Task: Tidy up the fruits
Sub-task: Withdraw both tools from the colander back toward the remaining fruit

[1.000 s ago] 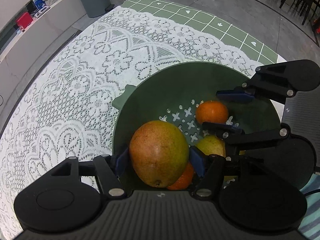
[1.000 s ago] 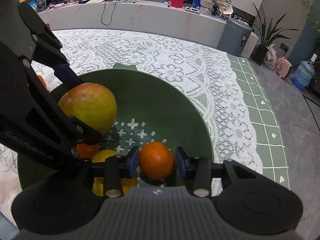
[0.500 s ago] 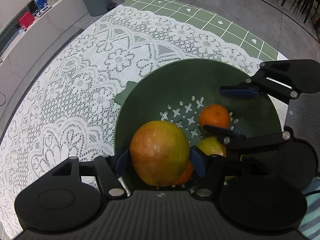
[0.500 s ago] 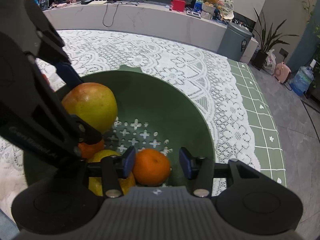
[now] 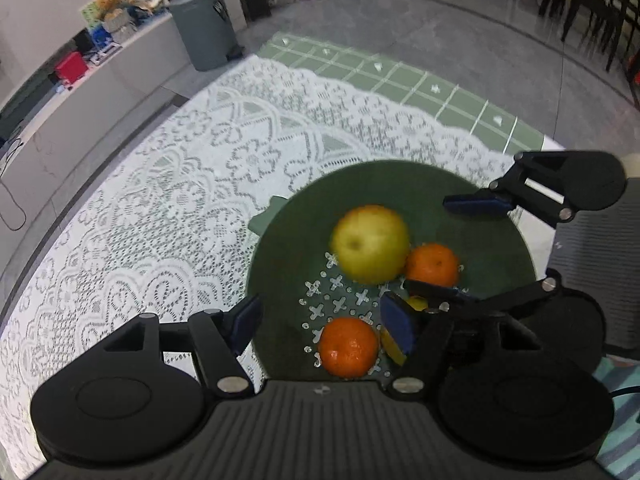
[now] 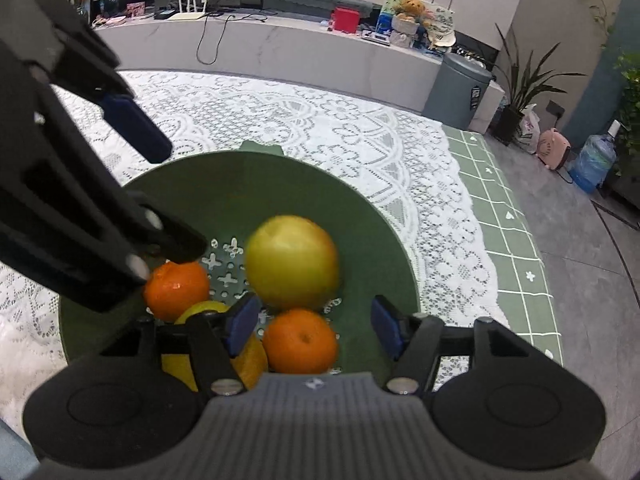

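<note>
A green perforated bowl [image 5: 432, 184] [image 6: 372, 224] sits on the lace cloth. In it lie a big yellow-green apple [image 5: 370, 244] [image 6: 292, 262], two oranges [image 5: 432, 265] [image 5: 349, 346] [image 6: 300, 341] [image 6: 176, 290] and a yellow fruit [image 5: 417, 303] [image 6: 202, 308], partly hidden. My left gripper [image 5: 322, 326] is open and empty above the bowl's near side, over one orange. My right gripper [image 6: 314, 326] is open and empty above the other orange; it also shows in the left wrist view [image 5: 460, 248].
A white lace cloth [image 5: 180, 208] covers a green checked tablecloth [image 5: 440, 92] whose edge lies beyond the bowl. A grey bin [image 6: 456, 88] and a white counter [image 6: 280, 52] stand past the table. A striped cloth [image 5: 620, 432] lies at the near right.
My left gripper opened and let the apple drop; it now lies in the bowl's middle. My right gripper opened wide off the orange. Both grippers rose above the bowl.
</note>
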`<state>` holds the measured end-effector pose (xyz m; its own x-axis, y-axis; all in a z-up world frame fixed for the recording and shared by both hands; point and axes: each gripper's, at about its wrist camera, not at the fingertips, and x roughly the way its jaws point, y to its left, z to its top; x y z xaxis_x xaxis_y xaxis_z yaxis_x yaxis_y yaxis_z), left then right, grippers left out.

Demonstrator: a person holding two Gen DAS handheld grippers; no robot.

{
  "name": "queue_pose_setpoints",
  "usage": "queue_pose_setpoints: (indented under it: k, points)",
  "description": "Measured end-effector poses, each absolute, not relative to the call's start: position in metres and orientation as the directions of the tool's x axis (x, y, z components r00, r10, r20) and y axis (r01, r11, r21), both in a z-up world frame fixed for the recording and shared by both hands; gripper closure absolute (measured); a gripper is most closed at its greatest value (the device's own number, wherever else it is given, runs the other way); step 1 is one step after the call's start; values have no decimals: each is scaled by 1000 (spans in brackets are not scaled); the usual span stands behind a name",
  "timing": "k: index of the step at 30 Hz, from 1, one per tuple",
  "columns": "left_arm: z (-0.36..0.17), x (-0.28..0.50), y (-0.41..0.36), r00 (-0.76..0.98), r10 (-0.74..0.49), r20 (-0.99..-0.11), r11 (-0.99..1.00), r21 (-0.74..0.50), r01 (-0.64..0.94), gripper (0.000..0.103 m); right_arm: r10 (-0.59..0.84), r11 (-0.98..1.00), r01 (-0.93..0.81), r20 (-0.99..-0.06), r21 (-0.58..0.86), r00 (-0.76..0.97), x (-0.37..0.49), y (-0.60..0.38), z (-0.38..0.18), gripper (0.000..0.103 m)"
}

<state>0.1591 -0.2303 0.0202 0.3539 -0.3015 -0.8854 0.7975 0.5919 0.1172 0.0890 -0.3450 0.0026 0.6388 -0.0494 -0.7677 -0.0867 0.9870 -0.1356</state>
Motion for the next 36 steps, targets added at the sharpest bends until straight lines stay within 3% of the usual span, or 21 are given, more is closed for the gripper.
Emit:
queue_pose_setpoints:
  k: [3, 12, 19, 27, 36]
  points:
    - [29, 153, -215, 377, -328, -866, 614, 108, 782, 24, -42, 991, -67, -757, -113, 652, 83, -343, 6, 34]
    - [47, 128, -156, 442, -375, -815, 697, 66, 714, 24, -71, 991, -21, -666, -130, 743, 59, -319, 19, 34]
    - [45, 111, -103, 510, -344, -789, 778, 64, 624, 24, 22, 999, -42, -603, -19, 797, 42, -292, 28, 34]
    - [33, 99, -36, 585, -302, -753, 876, 22, 481, 24, 90, 994, -108, -513, -6, 854, 28, -246, 32, 34]
    - [19, 84, 6, 652, -289, -701, 926, -31, 376, 24, 126, 990, -138, -495, 12, 860, 25, -199, 17, 34]
